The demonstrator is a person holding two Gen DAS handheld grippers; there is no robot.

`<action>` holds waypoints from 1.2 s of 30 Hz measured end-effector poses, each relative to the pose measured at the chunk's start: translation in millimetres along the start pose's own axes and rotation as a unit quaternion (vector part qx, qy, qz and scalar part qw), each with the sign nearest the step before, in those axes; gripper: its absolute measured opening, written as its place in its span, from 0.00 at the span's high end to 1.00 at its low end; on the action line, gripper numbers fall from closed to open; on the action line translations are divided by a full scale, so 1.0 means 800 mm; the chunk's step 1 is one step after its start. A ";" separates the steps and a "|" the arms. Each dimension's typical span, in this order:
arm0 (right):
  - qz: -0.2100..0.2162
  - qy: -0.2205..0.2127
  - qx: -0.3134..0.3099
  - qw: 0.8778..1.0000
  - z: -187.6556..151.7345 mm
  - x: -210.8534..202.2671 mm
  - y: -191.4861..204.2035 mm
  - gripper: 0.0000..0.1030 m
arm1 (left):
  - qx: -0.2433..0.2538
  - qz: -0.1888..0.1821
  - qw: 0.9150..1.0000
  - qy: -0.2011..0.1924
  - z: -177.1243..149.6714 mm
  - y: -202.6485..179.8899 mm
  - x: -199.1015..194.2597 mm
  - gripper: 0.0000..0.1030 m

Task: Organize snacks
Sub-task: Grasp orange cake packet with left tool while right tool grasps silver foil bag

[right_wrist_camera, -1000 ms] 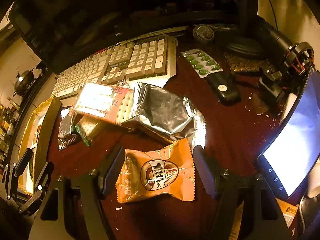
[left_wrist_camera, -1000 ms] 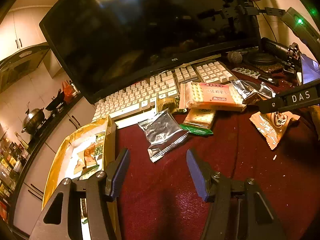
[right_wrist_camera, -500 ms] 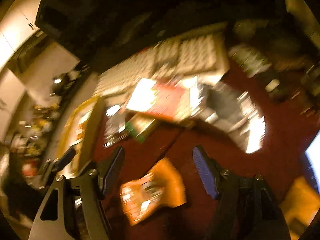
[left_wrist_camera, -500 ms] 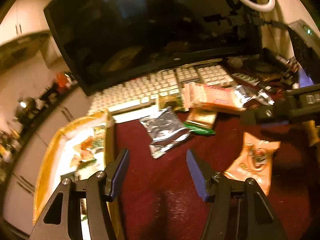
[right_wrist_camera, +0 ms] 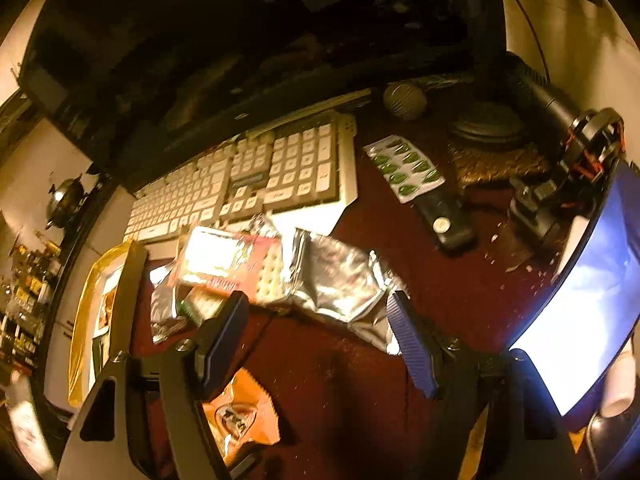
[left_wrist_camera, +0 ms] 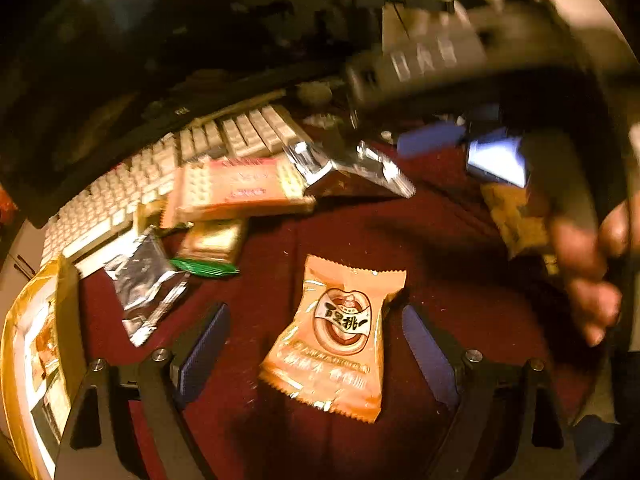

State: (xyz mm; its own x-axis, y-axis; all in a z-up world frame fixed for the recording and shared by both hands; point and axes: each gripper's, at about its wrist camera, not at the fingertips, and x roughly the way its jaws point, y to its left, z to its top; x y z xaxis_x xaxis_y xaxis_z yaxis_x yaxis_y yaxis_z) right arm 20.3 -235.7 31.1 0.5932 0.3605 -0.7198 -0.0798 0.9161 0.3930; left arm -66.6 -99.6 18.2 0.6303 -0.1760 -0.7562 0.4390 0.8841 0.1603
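An orange snack packet (left_wrist_camera: 340, 336) lies flat on the dark red cloth (left_wrist_camera: 460, 264). My left gripper (left_wrist_camera: 316, 346) straddles it; its jaws are opening and the pads stand clear of the packet. My right gripper (right_wrist_camera: 318, 340) is open over bare cloth, with nothing between its fingers. A crumpled silver foil bag (right_wrist_camera: 340, 280) lies just beyond it, and the orange packet (right_wrist_camera: 240, 412) shows at its lower left. A red-and-white cracker pack (left_wrist_camera: 240, 192) rests on a green-edged packet (left_wrist_camera: 212, 244). A small silver sachet (left_wrist_camera: 144, 284) lies to the left.
A yellow box (left_wrist_camera: 66, 300) holding snacks stands at the left table edge. A keyboard (right_wrist_camera: 280, 168) and a dark monitor fill the back. A blister pack (right_wrist_camera: 404, 168), a black remote (right_wrist_camera: 444, 220) and a lit phone (right_wrist_camera: 592, 320) lie to the right. A hand (left_wrist_camera: 588, 280) holds the right gripper.
The orange packet lay between the right fingers a second ago and now lies between the left fingers. The left gripper swung right and tipped down, its jaws wider. The right gripper rose.
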 end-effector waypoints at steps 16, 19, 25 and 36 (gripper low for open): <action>-0.024 0.041 0.035 0.998 0.034 0.071 -0.022 0.25 | -0.124 -0.001 0.992 0.019 -0.009 0.063 0.016 0.48; 0.008 0.058 0.032 0.998 0.020 0.061 -0.017 0.25 | -0.133 0.003 0.991 0.019 -0.013 0.071 0.016 0.48; 0.091 0.119 0.003 0.989 -0.006 0.034 0.001 0.20 | -0.144 -0.002 0.989 0.017 -0.018 0.078 0.014 0.48; 0.066 0.089 -0.107 0.988 -0.002 0.045 0.029 0.20 | -0.155 -0.006 0.988 0.018 -0.016 0.081 0.017 0.48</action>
State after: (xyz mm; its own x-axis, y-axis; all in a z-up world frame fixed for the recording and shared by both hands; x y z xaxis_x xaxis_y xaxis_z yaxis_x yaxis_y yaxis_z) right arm 39.0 -200.8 13.5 0.4167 0.4875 -0.7673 -0.3256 0.8681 0.3747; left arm -37.9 -38.9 10.2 0.6004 -0.1757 -0.7802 0.2254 0.9732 -0.0457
